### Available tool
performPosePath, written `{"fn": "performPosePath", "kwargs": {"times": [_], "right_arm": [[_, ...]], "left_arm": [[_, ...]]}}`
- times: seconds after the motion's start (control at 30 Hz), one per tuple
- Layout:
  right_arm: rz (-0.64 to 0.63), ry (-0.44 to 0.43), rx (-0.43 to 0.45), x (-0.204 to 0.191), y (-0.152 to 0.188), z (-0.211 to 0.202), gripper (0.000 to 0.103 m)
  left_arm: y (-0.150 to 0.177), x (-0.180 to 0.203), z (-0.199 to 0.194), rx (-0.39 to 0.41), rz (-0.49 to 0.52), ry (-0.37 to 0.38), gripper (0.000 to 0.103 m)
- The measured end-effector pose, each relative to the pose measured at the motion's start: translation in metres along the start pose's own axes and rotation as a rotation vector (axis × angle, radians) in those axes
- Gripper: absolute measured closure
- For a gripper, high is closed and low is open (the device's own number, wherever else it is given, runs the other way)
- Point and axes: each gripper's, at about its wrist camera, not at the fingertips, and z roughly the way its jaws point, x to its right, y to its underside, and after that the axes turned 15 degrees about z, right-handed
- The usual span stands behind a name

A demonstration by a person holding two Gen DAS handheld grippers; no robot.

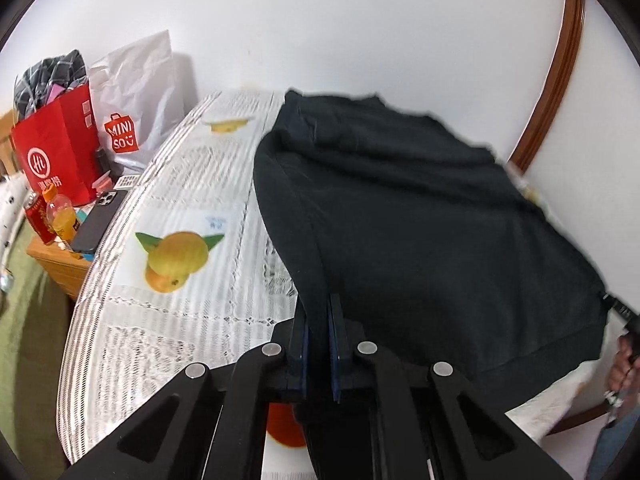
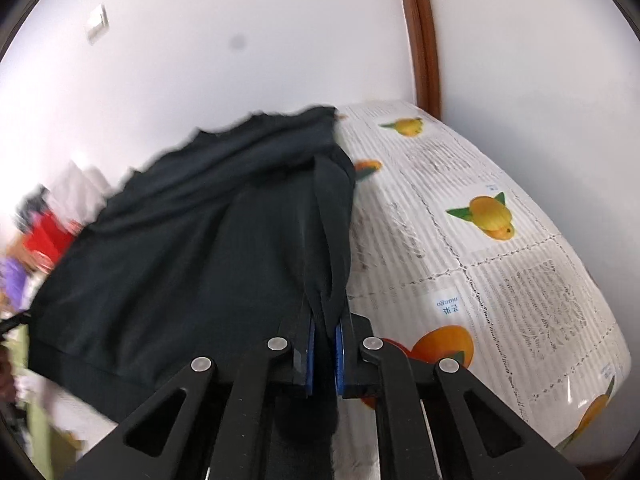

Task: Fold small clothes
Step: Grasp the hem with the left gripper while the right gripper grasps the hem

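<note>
A black sweatshirt [image 1: 420,216] is held up over a table covered with a white newspaper-and-fruit print cloth [image 1: 180,200]. My left gripper [image 1: 319,320] is shut on the garment's left edge. My right gripper [image 2: 325,328] is shut on its right edge, where the fabric bunches into folds [image 2: 332,220]. The garment [image 2: 192,240] hangs stretched between the two grippers, its far end lying toward the wall. The right gripper's tip also shows at the garment's far corner in the left wrist view [image 1: 618,306].
A wooden side cabinet [image 1: 60,264] left of the table holds a red bag [image 1: 56,152], a white MINISO bag [image 1: 132,100], a phone [image 1: 98,220], a bottle [image 1: 60,212] and a can. A brown door frame [image 2: 420,40] rises behind the table. The tablecloth [image 2: 500,260] extends right.
</note>
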Motion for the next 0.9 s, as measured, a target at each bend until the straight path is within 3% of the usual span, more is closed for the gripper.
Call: {"fn": "performPosePath", "kwargs": {"times": [0.27,0.43,0.67,0.9], "right_arm": [[-0.029,-0.067,0.118,-0.012,-0.004,-0.063,0.096],[0.0,-0.113,0.182,-0.016,-0.025,-0.086,0.096],[0.015,-0.086,0.197,-0.04,-0.076,-0.05,0.096],[0.042,-0.061,0.164,-0.057,-0.126,0.015,0.096]], "left_arm": [[-0.004,-0.003,-0.062,0.165,0.018,0.038,0.095],[-0.025,-0.002,-0.076,0.234,0.028,0.033,0.095],[-0.077,-0.002,-0.045,0.212,0.053,-0.058,0.095],[-0.126,-0.015,0.018,0.152,0.031,-0.104,0.095]]}}
